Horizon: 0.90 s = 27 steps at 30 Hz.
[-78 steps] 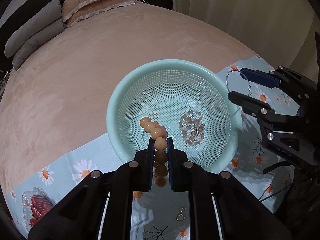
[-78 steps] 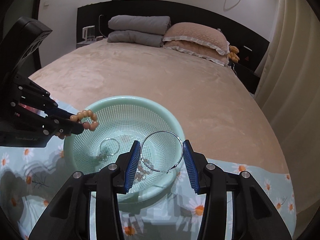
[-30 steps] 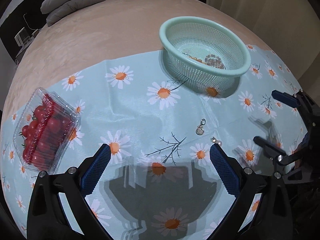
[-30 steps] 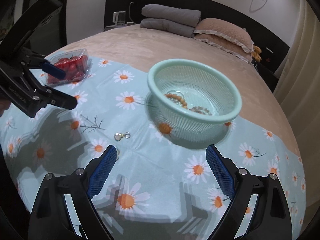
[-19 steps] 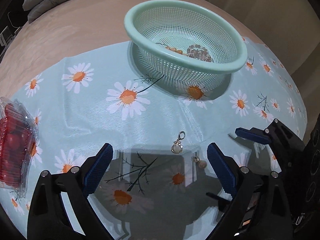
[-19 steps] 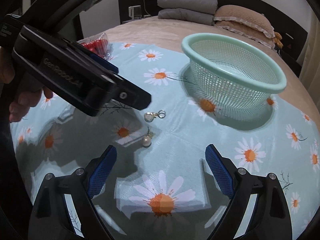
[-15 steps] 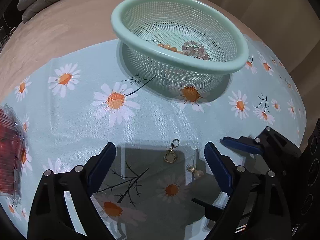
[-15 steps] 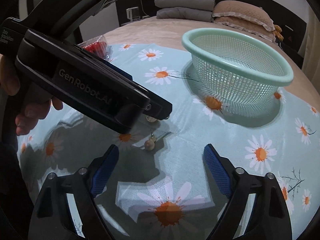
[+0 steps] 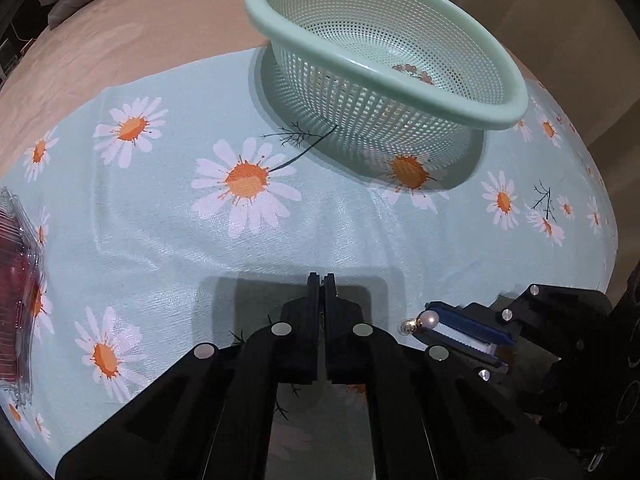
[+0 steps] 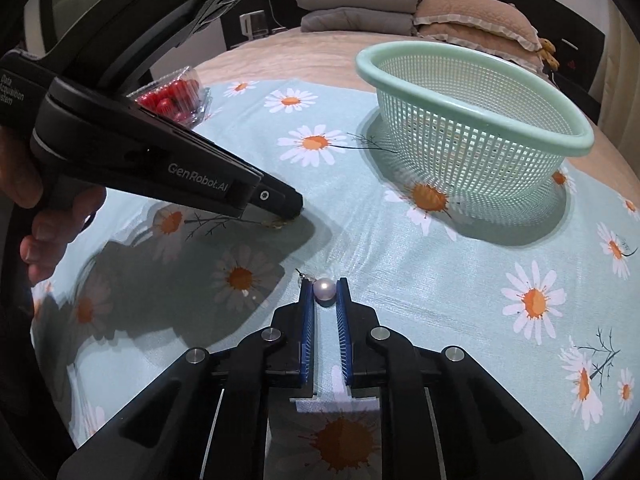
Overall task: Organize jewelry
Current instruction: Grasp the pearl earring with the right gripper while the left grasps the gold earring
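My right gripper [image 10: 324, 286] is shut on a pearl earring [image 10: 323, 288] low over the daisy-print cloth; it also shows in the left wrist view [image 9: 430, 320] with the pearl [image 9: 429, 319] at its tip. My left gripper [image 9: 321, 280] is shut with its tips on the cloth; in the right wrist view [image 10: 294, 206] a small gold charm [image 10: 278, 223] lies at its tip, and I cannot tell if it is gripped. The mint mesh basket [image 9: 492, 118] [image 10: 576, 136] stands beyond, with a bead bracelet [image 9: 412, 72] inside.
A clear box of cherry tomatoes [image 10: 172, 94] sits at the far left of the cloth [image 9: 340, 220], also at the left edge of the left wrist view [image 9: 16, 300]. The cloth lies on a bed with pillows [image 10: 472, 16] at its head.
Both grippers have dropped to the cloth and shut: the right one on the pearl earring, the left one at the gold charm. Earlier both were open above them.
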Available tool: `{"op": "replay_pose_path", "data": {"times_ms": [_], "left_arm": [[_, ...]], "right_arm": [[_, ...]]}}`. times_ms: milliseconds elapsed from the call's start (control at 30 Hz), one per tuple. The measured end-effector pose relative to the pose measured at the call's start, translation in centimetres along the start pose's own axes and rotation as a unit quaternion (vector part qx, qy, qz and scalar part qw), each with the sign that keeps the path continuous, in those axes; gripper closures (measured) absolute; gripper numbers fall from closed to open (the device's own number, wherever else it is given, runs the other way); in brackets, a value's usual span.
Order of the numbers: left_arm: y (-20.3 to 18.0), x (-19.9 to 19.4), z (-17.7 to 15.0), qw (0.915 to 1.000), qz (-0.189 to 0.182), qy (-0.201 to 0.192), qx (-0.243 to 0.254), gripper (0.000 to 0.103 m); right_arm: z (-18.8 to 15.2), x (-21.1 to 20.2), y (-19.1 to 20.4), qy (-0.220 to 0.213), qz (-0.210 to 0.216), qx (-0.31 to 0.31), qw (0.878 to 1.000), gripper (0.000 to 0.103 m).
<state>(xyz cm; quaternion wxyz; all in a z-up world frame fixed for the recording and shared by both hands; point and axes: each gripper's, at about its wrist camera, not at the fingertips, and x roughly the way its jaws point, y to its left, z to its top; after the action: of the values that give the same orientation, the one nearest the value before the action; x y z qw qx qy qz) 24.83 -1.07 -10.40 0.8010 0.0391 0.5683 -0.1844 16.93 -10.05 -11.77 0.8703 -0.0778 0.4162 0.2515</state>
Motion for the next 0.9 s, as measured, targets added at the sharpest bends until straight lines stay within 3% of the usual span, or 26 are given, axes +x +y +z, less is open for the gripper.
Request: {"op": "replay_pose_path", "data": {"times_ms": [500, 600, 633, 667, 733, 767, 800, 867, 900], "left_arm": [[0.1, -2.7, -3.7, 0.9998, -0.018, 0.006, -0.009, 0.101], [0.3, -3.7, -4.1, 0.9999, -0.007, 0.001, -0.01, 0.099], [0.3, -3.8, -4.1, 0.9999, -0.01, -0.001, -0.012, 0.085], [0.3, -4.0, -4.0, 0.9998, -0.009, -0.005, -0.015, 0.061], [0.5, -4.5, -3.9, 0.9996, 0.001, -0.018, -0.02, 0.034], [1.0, -5.0, -3.9, 0.9995, -0.001, -0.021, -0.022, 0.034], [0.9, -4.8, -3.6, 0.9995, -0.003, -0.021, -0.026, 0.034], [0.8, -4.6, -3.3, 0.9994, 0.005, -0.02, -0.029, 0.028], [0.4, -4.2, -3.0, 0.9994, 0.013, -0.018, -0.026, 0.026]], "right_arm": [[-2.8, -5.2, -4.4, 0.003, -0.039, 0.047, 0.998, 0.092], [-3.1, -5.8, -4.6, -0.002, -0.041, 0.049, 0.998, 0.092], [-3.1, -5.9, -4.6, -0.001, -0.041, 0.048, 0.998, 0.092], [-3.1, -5.8, -4.6, -0.002, -0.043, 0.045, 0.998, 0.092], [-3.2, -5.4, -4.4, 0.004, -0.05, 0.04, 0.998, 0.09], [-3.3, -5.1, -4.4, 0.012, -0.052, 0.037, 0.998, 0.089], [-3.4, -4.8, -4.2, 0.015, -0.058, 0.032, 0.998, 0.08], [-3.7, -4.9, -4.1, 0.005, -0.082, 0.023, 0.996, 0.052], [-3.8, -5.1, -4.2, -0.001, -0.09, 0.024, 0.996, 0.028]]}}
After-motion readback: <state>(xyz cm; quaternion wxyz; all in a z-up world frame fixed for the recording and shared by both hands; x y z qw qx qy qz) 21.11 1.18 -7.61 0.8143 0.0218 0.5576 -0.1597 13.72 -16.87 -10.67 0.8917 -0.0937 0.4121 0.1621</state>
